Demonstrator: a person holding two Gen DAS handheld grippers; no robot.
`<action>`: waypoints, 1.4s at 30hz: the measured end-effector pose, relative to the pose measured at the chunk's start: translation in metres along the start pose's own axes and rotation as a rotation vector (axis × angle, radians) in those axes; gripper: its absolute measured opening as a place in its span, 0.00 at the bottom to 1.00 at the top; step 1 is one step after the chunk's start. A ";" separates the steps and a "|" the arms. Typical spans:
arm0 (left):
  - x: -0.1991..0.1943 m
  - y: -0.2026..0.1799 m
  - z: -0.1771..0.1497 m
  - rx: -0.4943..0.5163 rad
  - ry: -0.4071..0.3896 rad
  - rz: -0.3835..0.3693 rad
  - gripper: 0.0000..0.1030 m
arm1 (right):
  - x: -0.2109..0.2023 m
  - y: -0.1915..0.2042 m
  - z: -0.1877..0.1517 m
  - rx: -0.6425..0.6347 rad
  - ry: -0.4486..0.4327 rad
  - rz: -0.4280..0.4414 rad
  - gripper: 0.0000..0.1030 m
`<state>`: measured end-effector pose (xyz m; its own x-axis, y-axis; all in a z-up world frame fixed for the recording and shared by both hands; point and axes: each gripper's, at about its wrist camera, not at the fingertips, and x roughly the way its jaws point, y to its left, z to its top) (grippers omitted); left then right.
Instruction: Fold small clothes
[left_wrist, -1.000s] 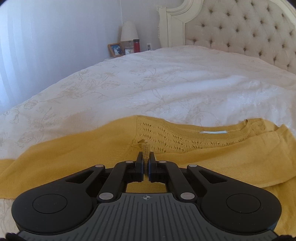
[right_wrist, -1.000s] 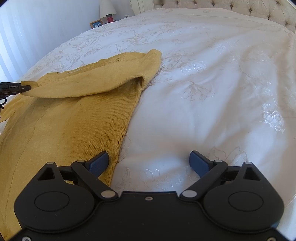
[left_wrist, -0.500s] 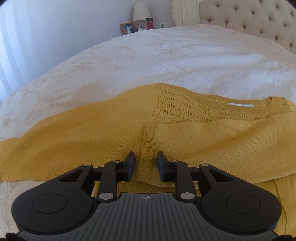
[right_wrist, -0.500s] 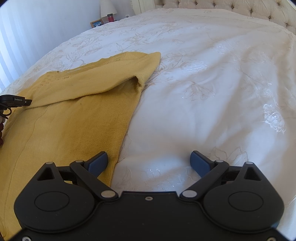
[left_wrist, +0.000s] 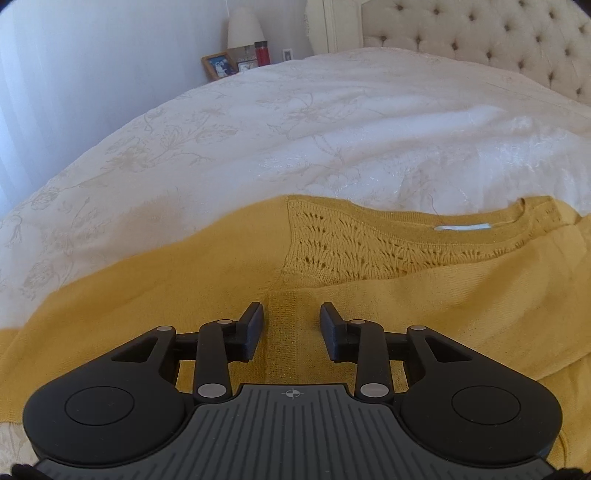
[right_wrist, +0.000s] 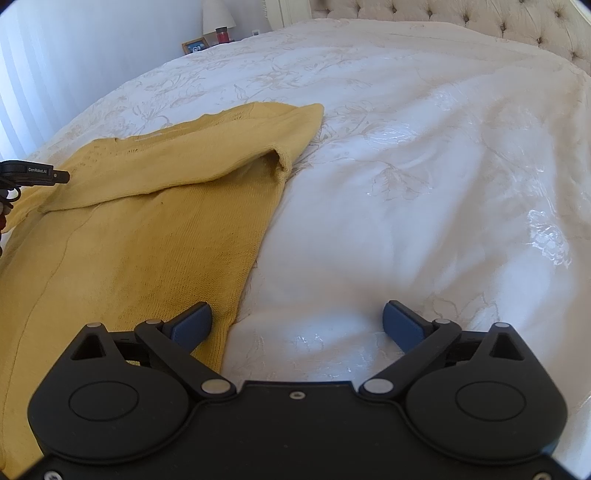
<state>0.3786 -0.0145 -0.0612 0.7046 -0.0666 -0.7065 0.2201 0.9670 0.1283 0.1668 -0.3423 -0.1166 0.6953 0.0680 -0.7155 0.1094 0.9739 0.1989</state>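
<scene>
A yellow knit sweater (left_wrist: 388, 295) lies on the white bedspread (left_wrist: 332, 129), its sleeve folded across the body. A white label (left_wrist: 461, 227) shows inside the neckline. My left gripper (left_wrist: 291, 314) hovers just over the folded sleeve end; its jaws are opening, and the ribbed cuff lies between and below them without being pressed. In the right wrist view the sweater (right_wrist: 129, 229) fills the left side. My right gripper (right_wrist: 297, 317) stands wide open over the sweater's right edge and the bedspread (right_wrist: 424, 166), holding nothing. The left gripper's tip (right_wrist: 40, 175) shows at the far left.
A tufted headboard (left_wrist: 480, 40) stands at the back. A nightstand at the far left corner carries a lamp (left_wrist: 243, 31), a picture frame (left_wrist: 218, 66) and a red cup (left_wrist: 262, 53). White curtains (left_wrist: 74, 74) line the left side.
My left gripper has let go of the sleeve cuff it was pinching and opened; the sleeve now lies flat across the sweater. The right gripper has stayed still.
</scene>
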 end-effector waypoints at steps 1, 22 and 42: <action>0.003 0.000 -0.002 -0.017 0.009 -0.026 0.31 | 0.000 0.000 0.000 0.000 0.000 0.000 0.97; -0.001 0.005 -0.047 -0.155 -0.144 -0.002 0.61 | -0.005 -0.005 0.005 0.045 -0.118 -0.058 0.95; 0.002 0.007 -0.051 -0.176 -0.150 -0.015 0.64 | 0.050 -0.025 0.060 0.156 -0.106 -0.231 0.91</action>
<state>0.3471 0.0047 -0.0967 0.7972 -0.1042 -0.5946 0.1195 0.9927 -0.0138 0.2416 -0.3761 -0.1175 0.7087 -0.1828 -0.6815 0.3758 0.9152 0.1453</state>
